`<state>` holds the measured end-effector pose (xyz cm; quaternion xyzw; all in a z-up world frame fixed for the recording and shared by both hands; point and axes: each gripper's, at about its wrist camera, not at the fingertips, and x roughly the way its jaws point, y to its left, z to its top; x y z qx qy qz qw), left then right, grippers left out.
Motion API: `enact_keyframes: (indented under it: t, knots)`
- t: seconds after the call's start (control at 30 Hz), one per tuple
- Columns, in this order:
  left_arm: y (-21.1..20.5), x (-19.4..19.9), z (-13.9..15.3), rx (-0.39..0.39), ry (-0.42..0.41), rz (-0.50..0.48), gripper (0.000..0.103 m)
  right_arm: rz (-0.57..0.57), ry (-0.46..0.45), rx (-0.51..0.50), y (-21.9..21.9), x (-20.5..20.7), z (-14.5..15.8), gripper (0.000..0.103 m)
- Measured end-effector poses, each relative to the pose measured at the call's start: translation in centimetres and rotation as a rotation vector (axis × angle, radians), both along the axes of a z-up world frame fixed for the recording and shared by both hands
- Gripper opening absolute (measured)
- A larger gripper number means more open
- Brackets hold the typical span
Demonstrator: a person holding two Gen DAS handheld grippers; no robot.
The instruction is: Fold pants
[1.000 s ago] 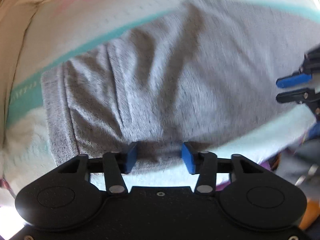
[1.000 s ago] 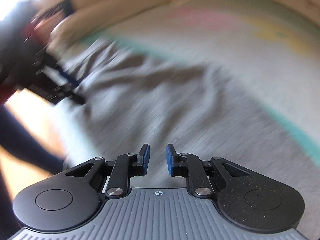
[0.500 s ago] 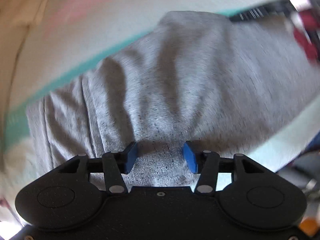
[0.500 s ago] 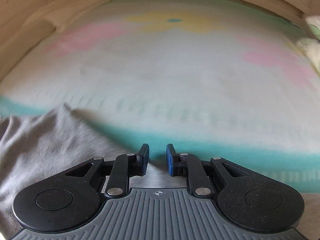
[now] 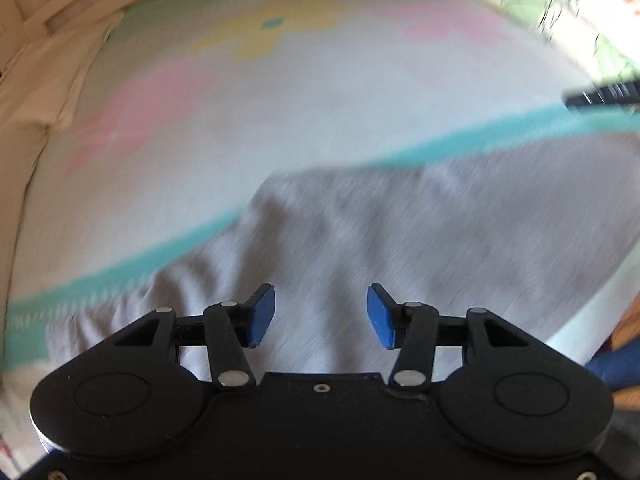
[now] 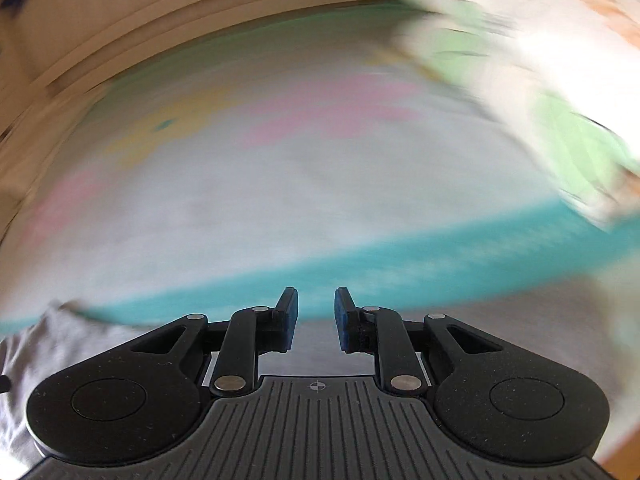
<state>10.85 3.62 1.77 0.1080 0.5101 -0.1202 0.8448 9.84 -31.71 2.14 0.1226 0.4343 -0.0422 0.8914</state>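
Grey knit pants (image 5: 400, 232) lie spread on a bed sheet, crossing a teal stripe (image 5: 460, 144). My left gripper (image 5: 320, 296) hovers over the cloth near its front edge. It is open, and its blue pads (image 5: 262, 316) stand wide apart with nothing between them. In the right wrist view only a corner of the pants (image 6: 60, 344) shows at the lower left. My right gripper (image 6: 316, 296) points at the teal stripe (image 6: 440, 256) beyond the cloth, with a narrow empty gap between its pads. Both views are blurred by motion.
The sheet (image 5: 304, 104) is pale with pink and yellow patches. A beige bed frame (image 6: 168, 20) curves along the far side. White and green patterned bedding (image 6: 552, 92) lies at the right. A dark blurred shape (image 5: 604, 96) shows at the right edge, blue fabric (image 5: 616, 368) lower right.
The left view has lifted and slid right, off the pants' left hem, and now shows more sheet. The right gripper swung right off the pants to the bare sheet, rolling level. Neither has gripped anything.
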Motion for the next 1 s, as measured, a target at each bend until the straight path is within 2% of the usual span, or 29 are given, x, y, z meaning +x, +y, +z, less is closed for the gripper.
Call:
enact_keyframes:
  t: [0.1, 0.2, 0.3, 0.4, 0.57, 0.67, 0.87, 1.0]
  knots:
    - [-3.1, 0.2, 0.6, -0.008, -0.059, -0.021, 0.058, -0.205, 0.038, 0.059, -5.2, -2.5, -1.2, 0.020]
    - [-5.4, 0.5, 0.3, -0.028, -0.069, -0.067, 0.058, -0.384, 0.071, 0.135, -10.4, -5.3, -2.0, 0.020]
    - [-8.1, 0.2, -0.6, -0.048, -0.040, -0.130, 0.058, -0.488, 0.106, 0.177, -13.6, -7.7, -2.9, 0.020]
    - [-10.9, -0.7, -2.0, -0.057, -0.011, -0.224, 0.058, -0.560, 0.125, 0.171, -15.8, -9.2, -3.4, 0.020]
    - [-15.2, -3.8, -3.4, -0.018, -0.015, -0.445, 0.059, -0.587, 0.181, 0.186, -16.7, -9.7, -4.5, 0.022]
    - [-16.6, -5.0, -3.9, 0.001, -0.010, -0.516, 0.059, -0.571, 0.209, 0.176, -16.5, -9.4, -5.0, 0.023]
    - [-17.0, -5.4, -5.5, 0.005, 0.015, -0.538, 0.059, -0.572, 0.262, 0.212, -16.2, -8.3, -6.3, 0.023]
    - [-16.9, -4.8, -5.9, -0.018, 0.026, -0.509, 0.059, -0.583, 0.235, 0.248, -16.4, -8.3, -6.3, 0.021]
